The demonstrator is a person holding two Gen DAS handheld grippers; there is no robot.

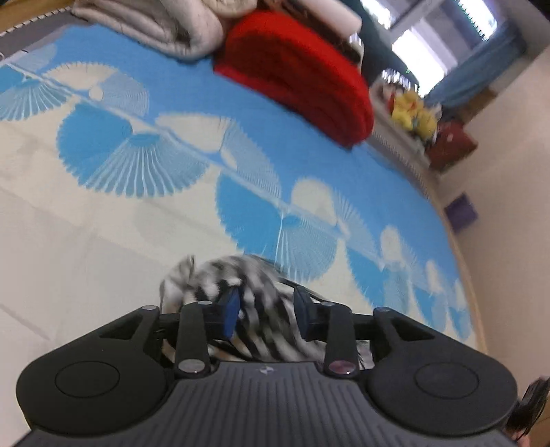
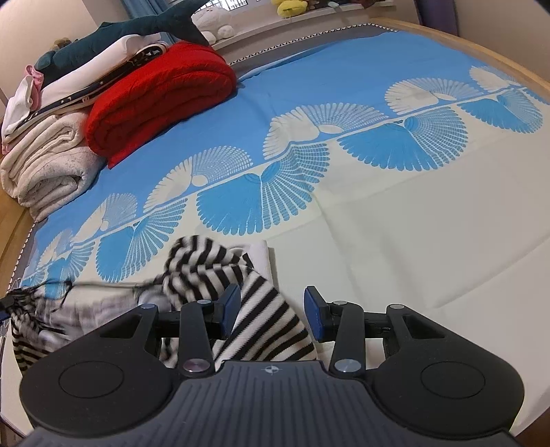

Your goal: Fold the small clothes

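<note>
Left wrist view, left to right:
- Beige folded bedding (image 1: 165, 27), upper left of the frame, on the bed (image 1: 68, 213).
- Bed cover, blue and cream with fan shapes, filling the middle.
- Striped garment (image 1: 254, 295), black and white, low centre, blurred; bunched cloth lies between the blue pads.
- Left gripper (image 1: 266, 314), bottom centre; fingers partly spread with cloth between them; whether the pads press on it cannot be told.
- Red folded blanket (image 1: 299, 72), upper centre.
- Yellow soft toys (image 1: 416, 115), upper right, on a ledge by the window.

Right wrist view, left to right:
- Beige bedding (image 2: 48, 172) at the left edge; red blanket (image 2: 161, 99) just beside it; dark shark toy (image 2: 130, 31) on top of the pile.
- Striped garment (image 2: 264, 316), lower left to centre, on the cream part of the bed (image 2: 429, 240); its left portion is blurred.
- Right gripper (image 2: 271, 314), bottom centre; fingers spread, a striped corner lying between them, touching the left pad and clear of the right one.
</note>
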